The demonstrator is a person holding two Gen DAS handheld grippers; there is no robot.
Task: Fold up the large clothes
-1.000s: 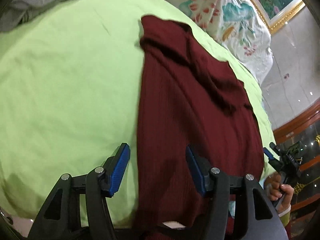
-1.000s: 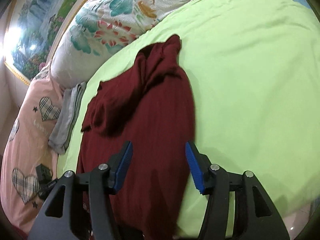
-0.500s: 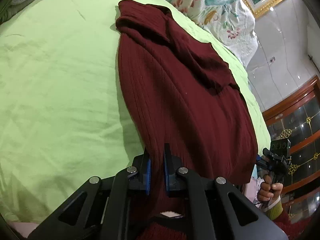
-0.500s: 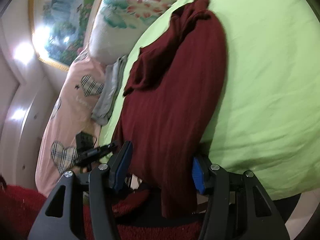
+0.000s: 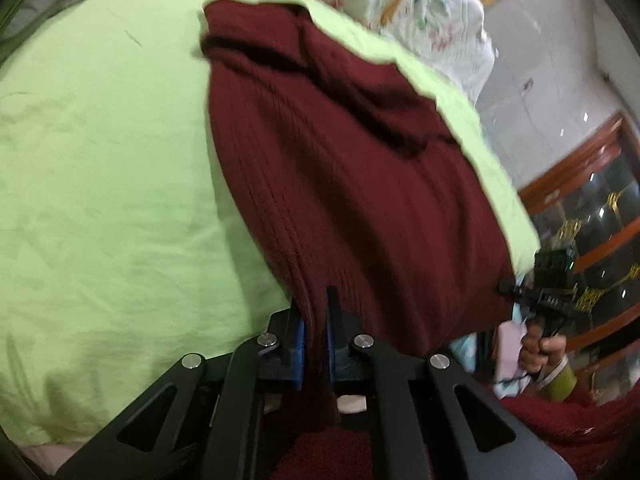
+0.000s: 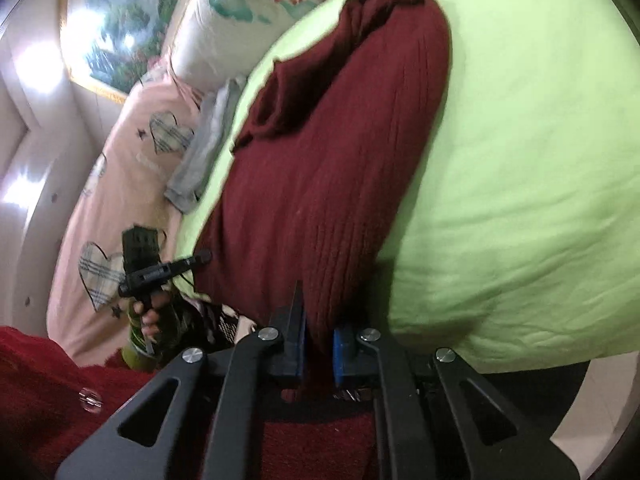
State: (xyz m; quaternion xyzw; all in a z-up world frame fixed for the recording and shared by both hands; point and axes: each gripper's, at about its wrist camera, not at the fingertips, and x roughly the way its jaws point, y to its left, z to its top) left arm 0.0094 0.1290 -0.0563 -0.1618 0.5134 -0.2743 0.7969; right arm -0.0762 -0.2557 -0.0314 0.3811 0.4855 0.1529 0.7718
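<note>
Green sheet [image 5: 104, 184] covers the bed. Left gripper [image 5: 316, 336] is clamped on the near hem of the maroon sweater [image 5: 352, 184]; right gripper [image 6: 318, 344] pinches the same hem's other corner. Sweater lies lengthwise toward floral pillows [image 6: 240, 20].

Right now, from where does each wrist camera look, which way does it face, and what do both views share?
Left wrist: sits behind the left gripper, facing up the light green bed sheet; jaws clamp the dark red ribbed knit garment; the right gripper shows at the right.
Right wrist: sits behind the right gripper, facing the floral pillow; jaws clamp the garment's near edge; the left gripper shows at the left.
Shared: garment, sheet, pillow.
</note>
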